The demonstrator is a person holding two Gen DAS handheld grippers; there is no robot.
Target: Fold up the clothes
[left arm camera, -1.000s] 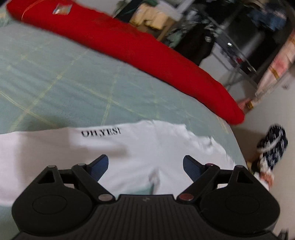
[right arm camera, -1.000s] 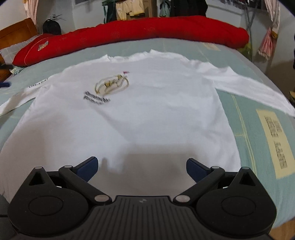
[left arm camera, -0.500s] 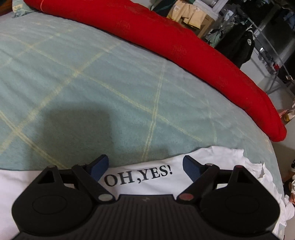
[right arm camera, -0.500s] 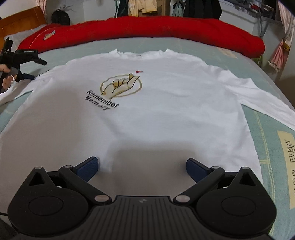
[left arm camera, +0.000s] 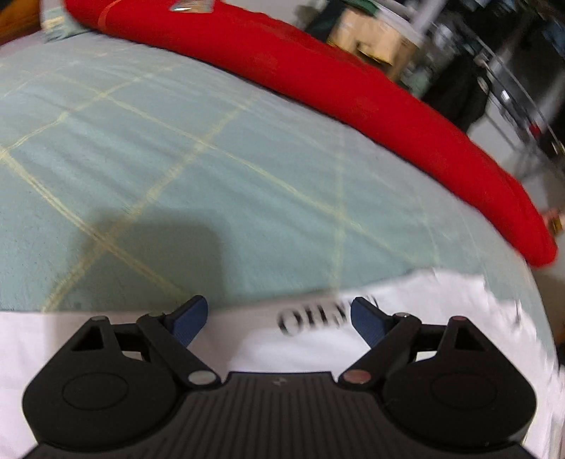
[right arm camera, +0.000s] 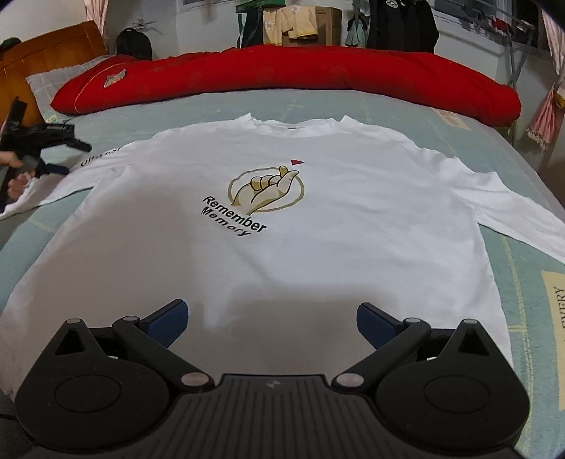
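Note:
A white long-sleeved shirt lies flat and front up on the bed, with a hand print and "Remember Memory" on its chest. My right gripper hovers open over the hem, nothing between its fingers. The shirt's left sleeve carries a blurred black "OH,YES!" print. My left gripper stands open just above that sleeve's far edge, with no cloth between its blue pads. In the right wrist view the left gripper shows at the far left, held by a hand over the sleeve.
A green checked blanket covers the bed. A long red bolster lies along the far side. The bed's edge drops away at the right. Hanging clothes and a rack stand beyond, and a wooden headboard is at the left.
The left gripper sank toward the sleeve and slid along it, so the print now sits to the right between the pads. The right gripper crept in over the hem. Both stayed open.

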